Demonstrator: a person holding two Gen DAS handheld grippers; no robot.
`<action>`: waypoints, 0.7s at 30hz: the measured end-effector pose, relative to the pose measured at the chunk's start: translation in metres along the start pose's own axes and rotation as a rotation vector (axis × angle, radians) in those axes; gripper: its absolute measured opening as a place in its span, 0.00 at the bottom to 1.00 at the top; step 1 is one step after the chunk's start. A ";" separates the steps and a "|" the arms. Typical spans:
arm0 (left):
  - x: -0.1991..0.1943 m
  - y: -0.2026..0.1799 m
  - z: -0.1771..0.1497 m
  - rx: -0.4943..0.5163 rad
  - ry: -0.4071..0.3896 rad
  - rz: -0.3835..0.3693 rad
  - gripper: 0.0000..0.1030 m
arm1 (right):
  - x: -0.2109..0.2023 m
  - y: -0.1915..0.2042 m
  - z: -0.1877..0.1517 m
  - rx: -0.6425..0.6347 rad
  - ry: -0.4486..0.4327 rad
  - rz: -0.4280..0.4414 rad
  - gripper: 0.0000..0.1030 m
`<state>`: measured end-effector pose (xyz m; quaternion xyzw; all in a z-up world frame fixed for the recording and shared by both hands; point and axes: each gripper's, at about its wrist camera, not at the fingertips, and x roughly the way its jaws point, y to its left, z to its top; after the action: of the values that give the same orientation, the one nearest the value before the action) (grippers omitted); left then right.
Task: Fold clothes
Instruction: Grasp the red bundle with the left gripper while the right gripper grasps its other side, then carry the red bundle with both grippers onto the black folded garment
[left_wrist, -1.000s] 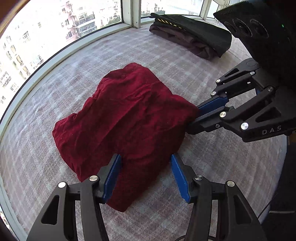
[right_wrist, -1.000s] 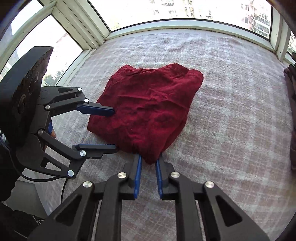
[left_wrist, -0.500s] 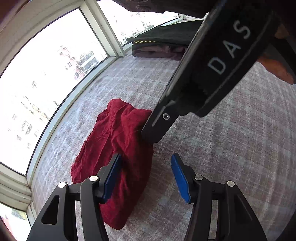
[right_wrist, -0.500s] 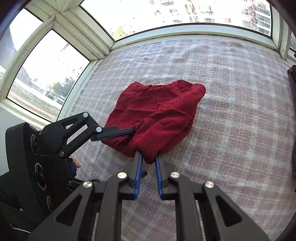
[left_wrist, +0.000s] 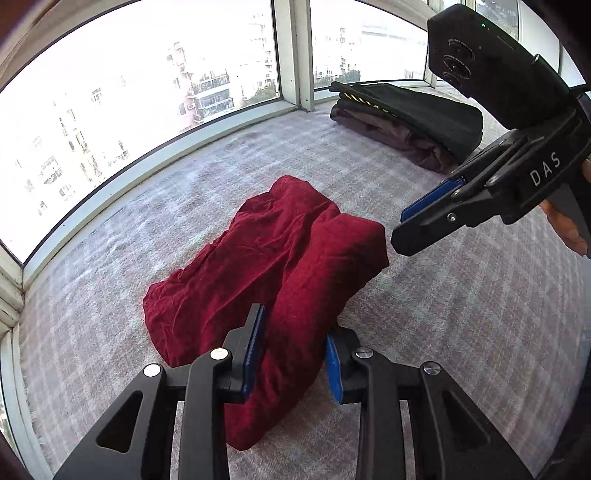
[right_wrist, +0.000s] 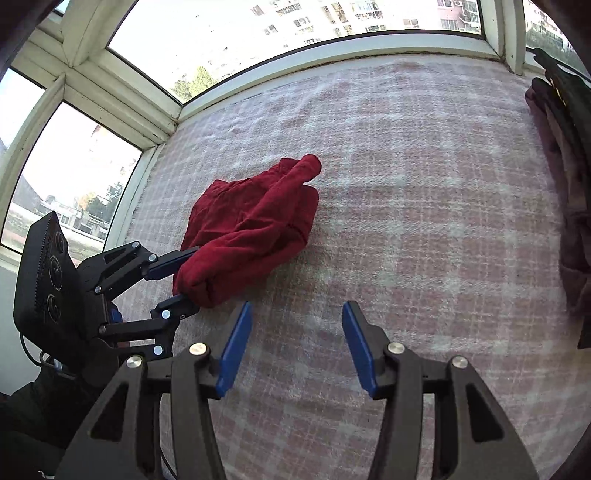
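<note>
Rumpled dark-red garment (left_wrist: 280, 266) – left gripper (left_wrist: 291, 347) closing around its near fold, right gripper (right_wrist: 295, 339) opening, empty

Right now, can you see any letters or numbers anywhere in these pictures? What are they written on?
"DAS": white letters on the black side of the right gripper, seen from the left wrist camera.
No other text can be read: none shows on the left gripper, the dark red garment, the folded dark clothes or the checked blanket, and the buildings outside the window are too blurred.
</note>
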<state>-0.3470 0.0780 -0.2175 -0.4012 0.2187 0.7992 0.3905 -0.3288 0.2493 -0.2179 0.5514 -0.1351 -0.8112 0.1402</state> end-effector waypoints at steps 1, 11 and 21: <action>-0.001 0.001 -0.001 -0.007 0.004 -0.006 0.28 | -0.002 0.009 0.001 -0.095 -0.024 -0.066 0.49; -0.006 0.017 0.009 -0.048 0.017 -0.058 0.27 | -0.001 0.070 0.012 -0.651 -0.048 -0.144 0.49; -0.008 0.012 0.011 0.011 0.041 -0.072 0.27 | 0.015 0.089 0.030 -0.753 0.068 -0.030 0.49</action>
<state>-0.3590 0.0743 -0.2042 -0.4231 0.2166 0.7750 0.4165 -0.3556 0.1634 -0.1870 0.4900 0.1856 -0.7871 0.3255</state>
